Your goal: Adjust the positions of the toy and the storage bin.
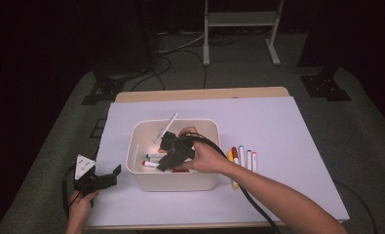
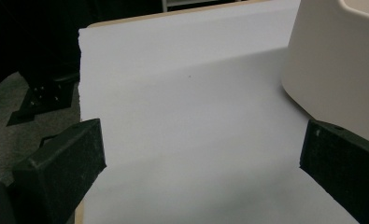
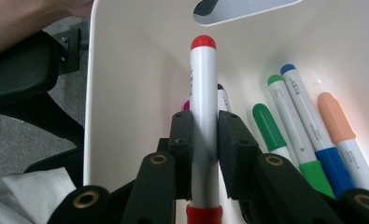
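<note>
High view: right forearm came in from the bottom right and reached across the front rim of the white bin [image 1: 137, 134], hand bent down so the right tool [image 1: 173, 152] sat inside it. Right gripper view: right tool [image 3: 204, 133] was clamped on the barrel of a red-capped marker [image 3: 203, 88], marker running along the jaws, cap toward the bin's far wall. Green, blue and orange markers lay beside it in the bin. More markers [image 1: 243, 158] lay on the desk [image 1: 287, 126] just right of the bin. Left hand [image 1: 80, 204] rested at the desk's near left edge; left tool [image 1: 102, 179] was open, holding nothing, near the bin's left wall.
</note>
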Demonstrator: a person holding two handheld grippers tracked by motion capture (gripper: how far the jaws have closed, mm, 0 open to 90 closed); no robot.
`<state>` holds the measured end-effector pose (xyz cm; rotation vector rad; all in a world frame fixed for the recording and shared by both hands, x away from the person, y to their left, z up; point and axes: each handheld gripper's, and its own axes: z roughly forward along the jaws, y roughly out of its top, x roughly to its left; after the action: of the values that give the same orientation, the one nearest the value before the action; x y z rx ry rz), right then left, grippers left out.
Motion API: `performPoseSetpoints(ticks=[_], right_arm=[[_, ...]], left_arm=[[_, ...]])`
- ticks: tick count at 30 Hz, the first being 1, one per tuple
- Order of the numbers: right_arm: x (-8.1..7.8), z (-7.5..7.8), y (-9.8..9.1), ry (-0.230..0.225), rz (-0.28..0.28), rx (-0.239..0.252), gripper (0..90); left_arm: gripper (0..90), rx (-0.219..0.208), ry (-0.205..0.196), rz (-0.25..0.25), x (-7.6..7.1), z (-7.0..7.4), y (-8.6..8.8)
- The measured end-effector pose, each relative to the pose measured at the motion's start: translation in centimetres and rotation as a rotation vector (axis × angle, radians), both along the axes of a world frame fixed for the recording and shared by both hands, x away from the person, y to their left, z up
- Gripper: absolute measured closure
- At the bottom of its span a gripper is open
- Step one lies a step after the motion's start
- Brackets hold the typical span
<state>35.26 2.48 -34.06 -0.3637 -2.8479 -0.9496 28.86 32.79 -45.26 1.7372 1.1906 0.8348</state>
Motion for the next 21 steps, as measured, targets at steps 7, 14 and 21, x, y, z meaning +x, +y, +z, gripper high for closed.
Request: performPoseSetpoints(ticks=[7,14,21], right_arm=[[-0.2,0.6,-0.4,-0.026,-0.003,0.005,65.0],[-0.3,2.6,-3.0,-0.023,-0.03,0.054,53.4],[-0.5,4.8,-6.8,-0.042,-0.094,0.101,46.4]], left_arm=[[0.0,-0.004,-0.002,-0.001,0.0,0.0,0.0],[0.0,-0.001,0.0,0.0,0.0,0.0,0.0],[0.0,0.004,0.0,-0.001,0.0,0.0,-0.1]])
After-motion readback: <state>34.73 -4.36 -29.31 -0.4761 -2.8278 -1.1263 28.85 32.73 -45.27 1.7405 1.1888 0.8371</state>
